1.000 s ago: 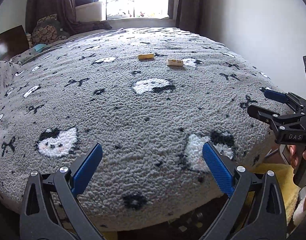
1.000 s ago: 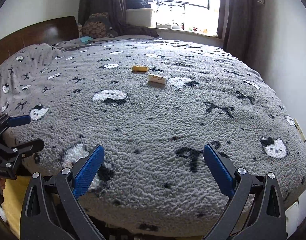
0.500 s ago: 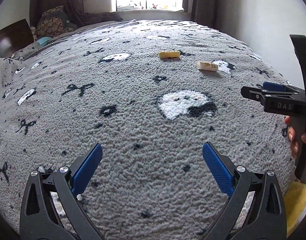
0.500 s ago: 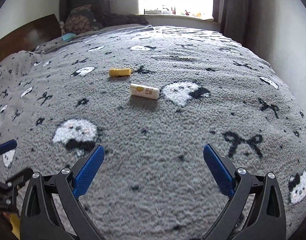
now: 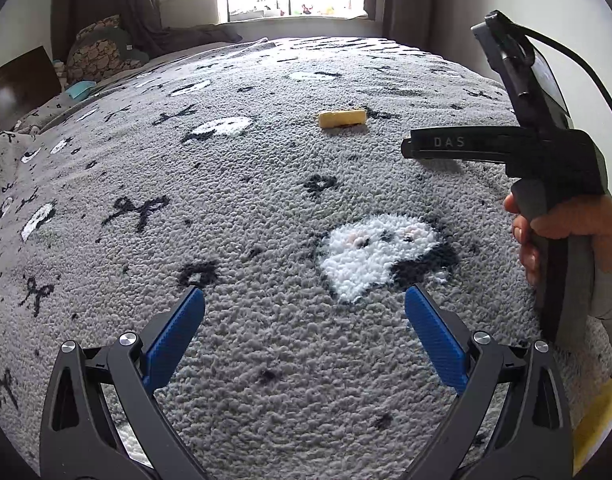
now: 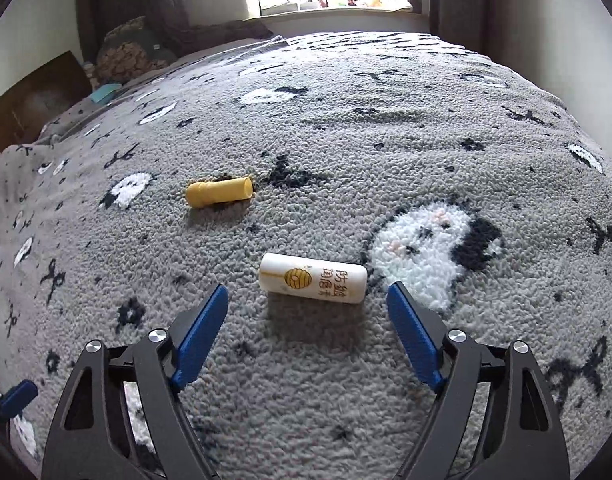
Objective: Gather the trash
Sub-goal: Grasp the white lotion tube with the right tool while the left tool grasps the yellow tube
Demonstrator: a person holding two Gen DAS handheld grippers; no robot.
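My right gripper point(image 6: 307, 300) has just been closing, jaws apart around the white tube point(image 6: 312, 283), not touching; left gripper point(image 5: 305, 306) gapes empty over the blanket point(image 5: 246, 208).

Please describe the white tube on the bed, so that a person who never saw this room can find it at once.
Start from the grey fleece blanket covering the bed. Near its middle, beside a white cat face, two small things lie on their sides. The white tube is the nearer, just ahead of the open right gripper; unlike the plain yellow cap, it bears a honeycomb picture and printed characters.
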